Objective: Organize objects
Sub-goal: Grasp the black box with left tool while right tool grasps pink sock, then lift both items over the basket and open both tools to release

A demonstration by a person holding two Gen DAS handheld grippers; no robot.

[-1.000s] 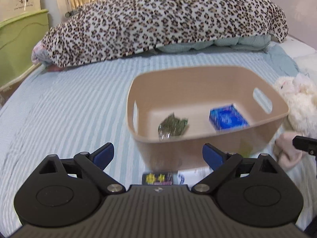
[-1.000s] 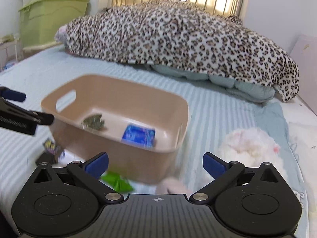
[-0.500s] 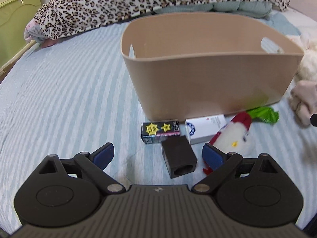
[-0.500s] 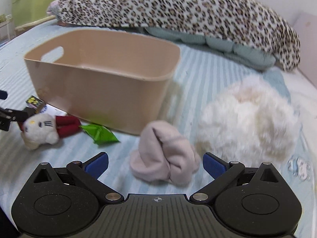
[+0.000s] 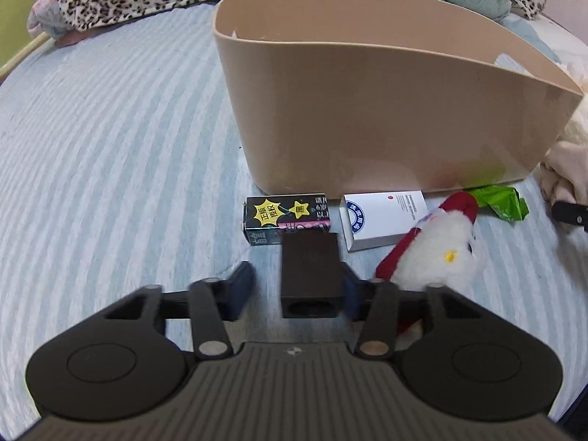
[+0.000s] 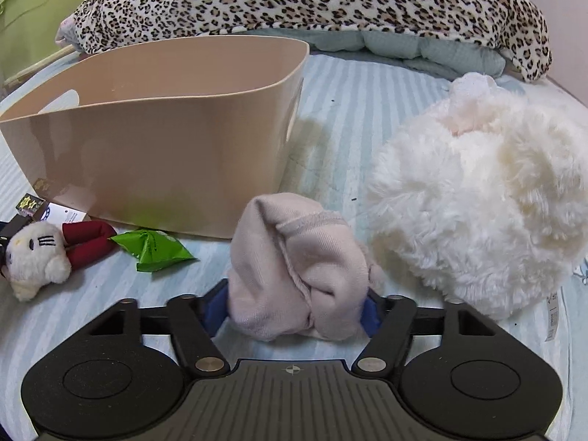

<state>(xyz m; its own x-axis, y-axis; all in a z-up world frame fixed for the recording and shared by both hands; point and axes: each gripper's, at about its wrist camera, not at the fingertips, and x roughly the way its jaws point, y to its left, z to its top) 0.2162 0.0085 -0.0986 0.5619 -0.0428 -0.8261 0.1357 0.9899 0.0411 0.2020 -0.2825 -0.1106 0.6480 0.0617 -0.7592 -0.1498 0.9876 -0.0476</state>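
A beige plastic bin [image 5: 386, 117] stands on the striped bed; it also shows in the right wrist view [image 6: 154, 136]. In front of it lie a dark brown block [image 5: 310, 275], a black star-printed box [image 5: 286, 218], a white box [image 5: 382, 224], a white cat plush in red [image 5: 437, 250] and a green packet [image 5: 503, 204]. My left gripper [image 5: 297, 290] is open around the brown block; its right finger touches the block, its left stands apart. My right gripper [image 6: 294, 308] has its blue pads against both sides of a pink rolled sock [image 6: 297, 268].
A big white fluffy plush [image 6: 485, 198] lies right of the sock. A leopard-print blanket [image 6: 312, 0] is heaped behind the bin. A green storage box [image 6: 47, 3] stands at the far left. The cat plush [image 6: 36, 257] and green packet [image 6: 154, 250] lie left of the sock.
Both grippers dropped low and moved forward. The left now straddles the brown block with narrower jaws. The right has closed in on the pink sock.
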